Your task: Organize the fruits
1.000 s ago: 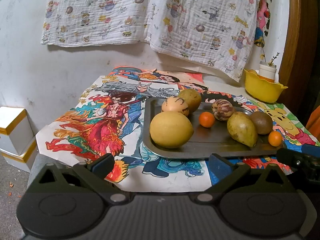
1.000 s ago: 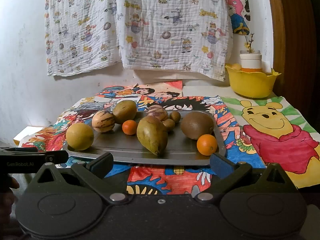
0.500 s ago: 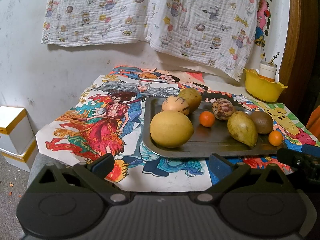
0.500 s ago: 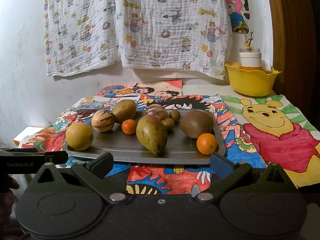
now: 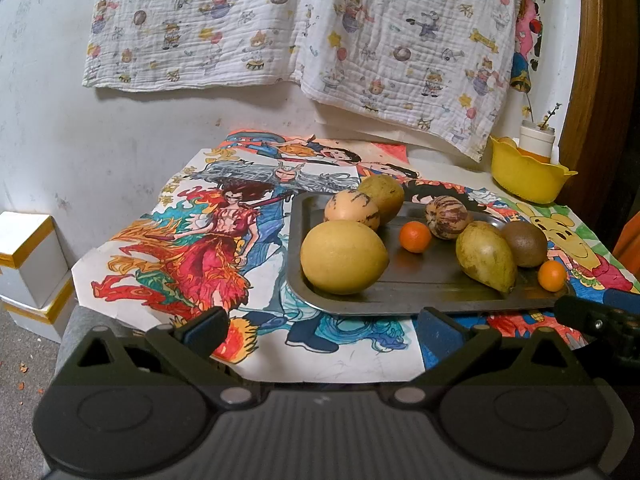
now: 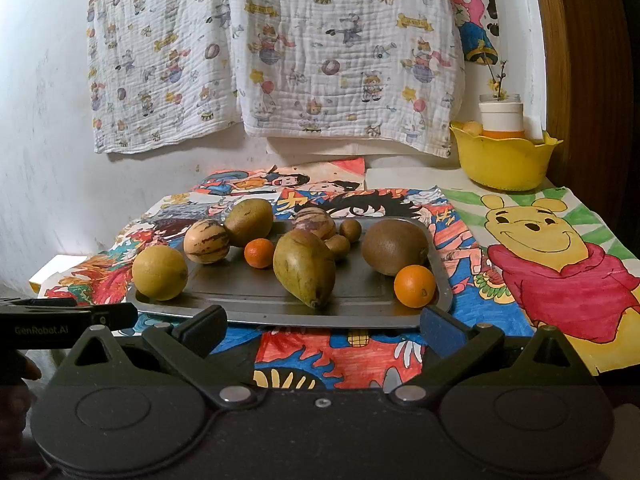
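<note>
Hovering before the fruit tray [image 6: 248, 312], both left gripper [image 5: 322, 326] and right gripper [image 6: 322, 326] seemingly spread, empty.

Each hand-held gripper [image 6: 322, 326] was matte black plastic with blue fingertips [image 6: 434, 322], silver pivot screws and round side discs; one bore "GenRobot.AI"

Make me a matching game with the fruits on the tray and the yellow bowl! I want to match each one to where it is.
Things:
1. big yellow lemon
2. pear
3. brown kiwi
4. yellow bowl

Places:
A. middle front of the tray
B. off the tray, back right by the wall
C. tray's front left corner
D. tray's right side, behind a small orange

Pairs: 1-C, 2-A, 3-D, 4-B
</note>
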